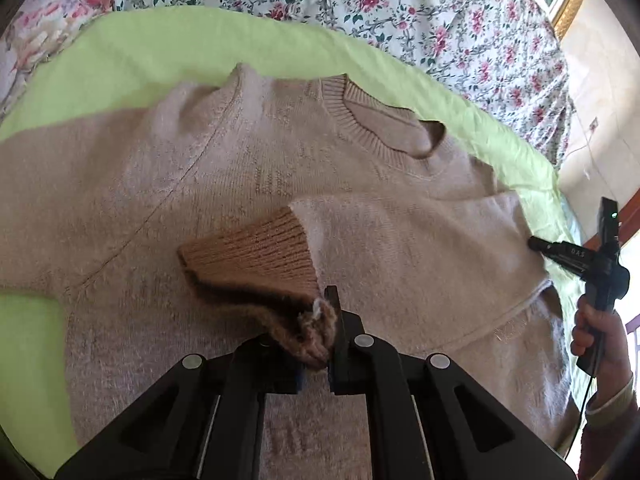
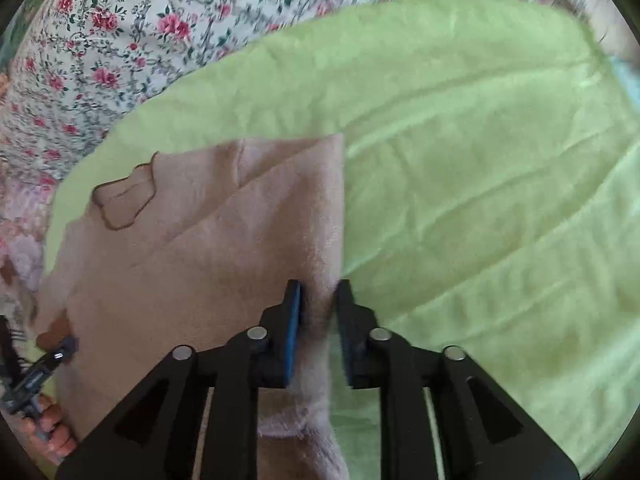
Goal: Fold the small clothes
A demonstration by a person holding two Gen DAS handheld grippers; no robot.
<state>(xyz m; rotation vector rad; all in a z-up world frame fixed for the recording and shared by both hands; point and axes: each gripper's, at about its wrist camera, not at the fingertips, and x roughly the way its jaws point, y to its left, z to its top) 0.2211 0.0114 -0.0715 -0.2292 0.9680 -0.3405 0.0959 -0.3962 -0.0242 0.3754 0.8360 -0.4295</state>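
1. Lying flat on a light green cloth (image 1: 132,60) spread over a bed, the beige fuzzy knit sweater (image 1: 240,152) has one sleeve folded across its chest.
2. Left gripper (image 1: 320,336): jaws pinching the brown ribbed cuff (image 1: 256,252) of that sleeve.
3. Right gripper (image 2: 318,312): jaws pinching the sweater's folded side edge.
4. A rose-patterned floral bedsheet (image 1: 440,20) surrounds the green cloth; a gold picture frame (image 1: 568,4) stands beyond.
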